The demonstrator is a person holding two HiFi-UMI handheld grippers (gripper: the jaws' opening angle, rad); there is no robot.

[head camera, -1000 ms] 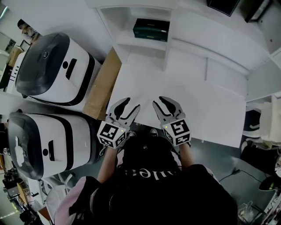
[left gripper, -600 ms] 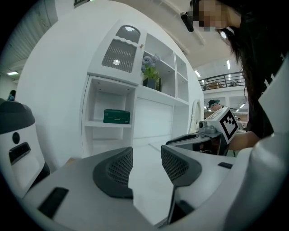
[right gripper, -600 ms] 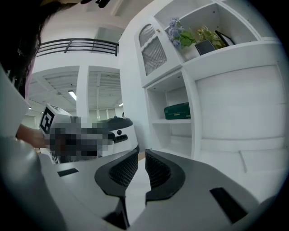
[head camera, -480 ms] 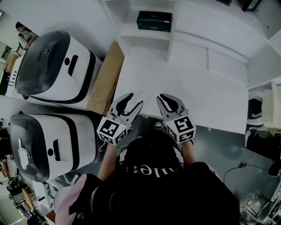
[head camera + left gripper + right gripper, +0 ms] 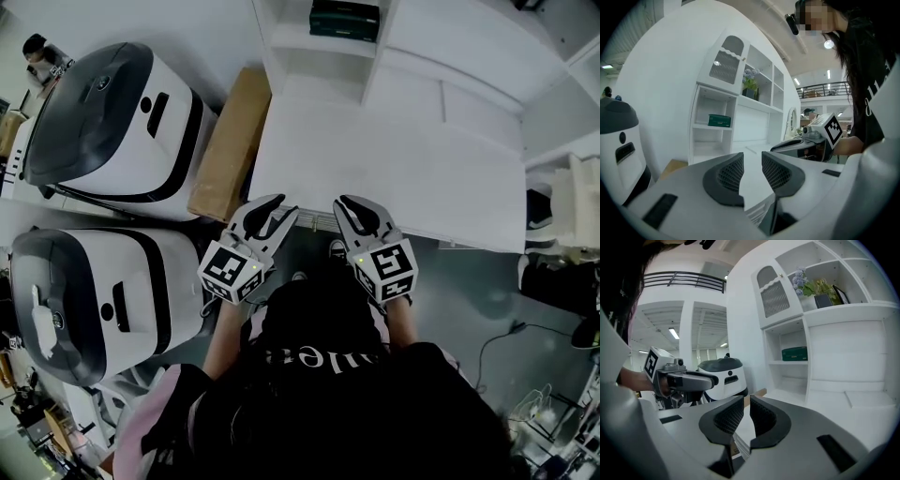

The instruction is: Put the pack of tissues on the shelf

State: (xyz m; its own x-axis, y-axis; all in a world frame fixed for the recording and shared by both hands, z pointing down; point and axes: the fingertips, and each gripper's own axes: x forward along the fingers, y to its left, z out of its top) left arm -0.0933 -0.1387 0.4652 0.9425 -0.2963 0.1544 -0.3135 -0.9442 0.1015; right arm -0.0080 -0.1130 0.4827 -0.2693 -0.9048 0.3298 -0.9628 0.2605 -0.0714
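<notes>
Head view: a dark green rectangular pack of tissues lies on a shelf of the white shelf unit at the far end of the white counter. Both tongs hover at the counter's near edge, well apart from the pack, which sits far beyond them and roughly ahead of the right tongs. The left tongs are by the near left corner. To the left stand a flat brown cardboard box and two white-and-dark-grey rounded machines.

Left gripper view: the left tongs are spread a little and have just been closing, with only bare counter between the ribbed pads. The pack lies on the middle shelf, far off, up and left of the tips. The right tongs show at the right.

Right gripper view: the right tongs are pressed together, pinching nothing. The pack lies on its shelf, far off, up and right of the tips.
</notes>
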